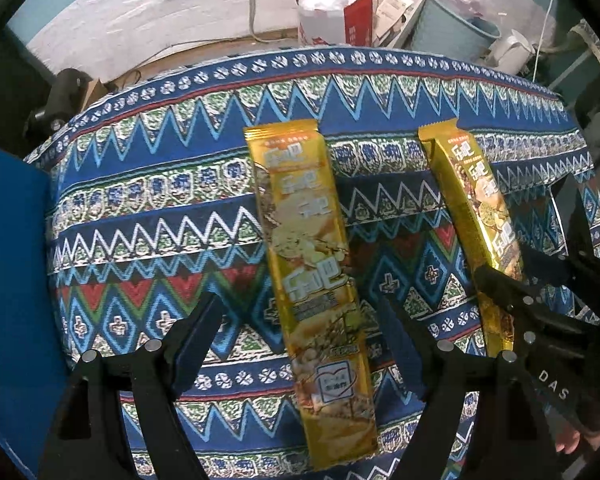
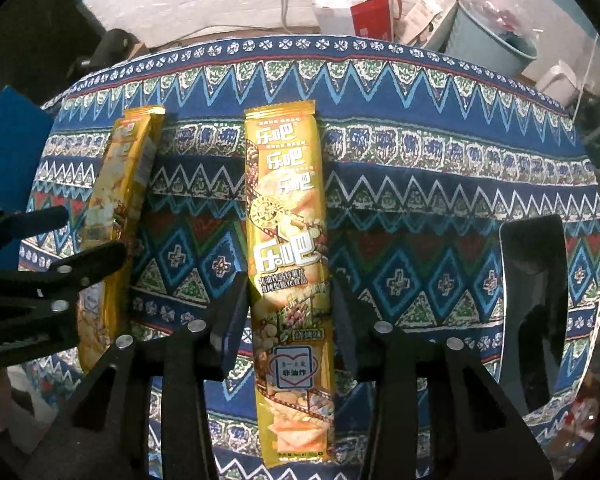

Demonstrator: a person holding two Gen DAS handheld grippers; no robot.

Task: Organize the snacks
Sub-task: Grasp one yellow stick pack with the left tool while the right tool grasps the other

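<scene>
Two long gold snack packets lie side by side on the patterned cloth that covers the surface (image 1: 148, 184), both running lengthwise away from the person, well apart from each other; the left packet (image 1: 312, 280) sits between the fingers of the left gripper (image 1: 300, 324), whose jaws stand wide and released, clear of the wrapper on both sides; the right packet (image 2: 290, 264) lies between the fingers of the right gripper (image 2: 290, 312), whose jaws are narrower and close to the wrapper's edges, though I judge they are not yet pressing, since a sliver of cloth shows on each side.

To do this step well, I would say each gripper should come straight down with the packet centred, close across the narrow width just below the middle, and squeeze only enough to lift, because the contents look like brittle crisps and the foil is slippery; a grip too near one end would probably let the long packet droop.

The wrappers carry the brand 乐吧 repeated several times in white; lower down the right packet reads 非油炸 inside a heart-shaped panel, with 烧烤味 on a small tag above it; smaller lines are too fine to read. The right gripper's body, seen from the left wrist camera, bears the letters DAS.
</scene>
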